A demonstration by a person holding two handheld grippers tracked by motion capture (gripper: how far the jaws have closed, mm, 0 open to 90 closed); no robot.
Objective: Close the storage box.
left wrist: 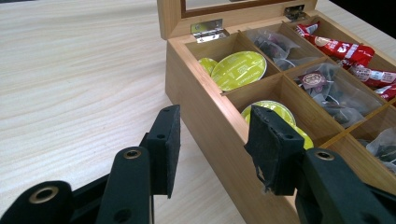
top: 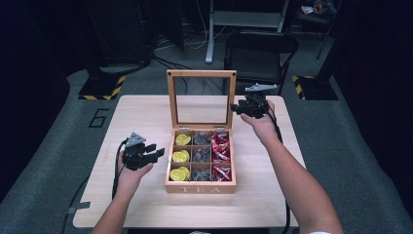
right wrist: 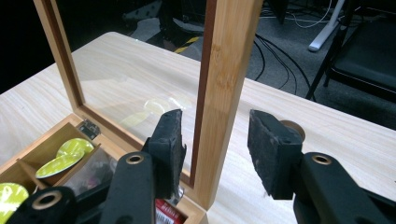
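The right gripper (top: 237, 108) is held at the right upright of the raised glass-paned lid (top: 201, 98), its jaws spread with the lid's frame between the pads and a gap visible at each side. The left gripper (top: 157, 151) is held just beside the left wall of the wooden tea box (top: 200, 185), jaws parted astride that wall, not pressing it. The box is seen at the middle of the table (top: 146, 112); yellow capsules (top: 180, 156), dark tea bags (top: 201, 155) and red sachets (top: 220, 154) fill its compartments.
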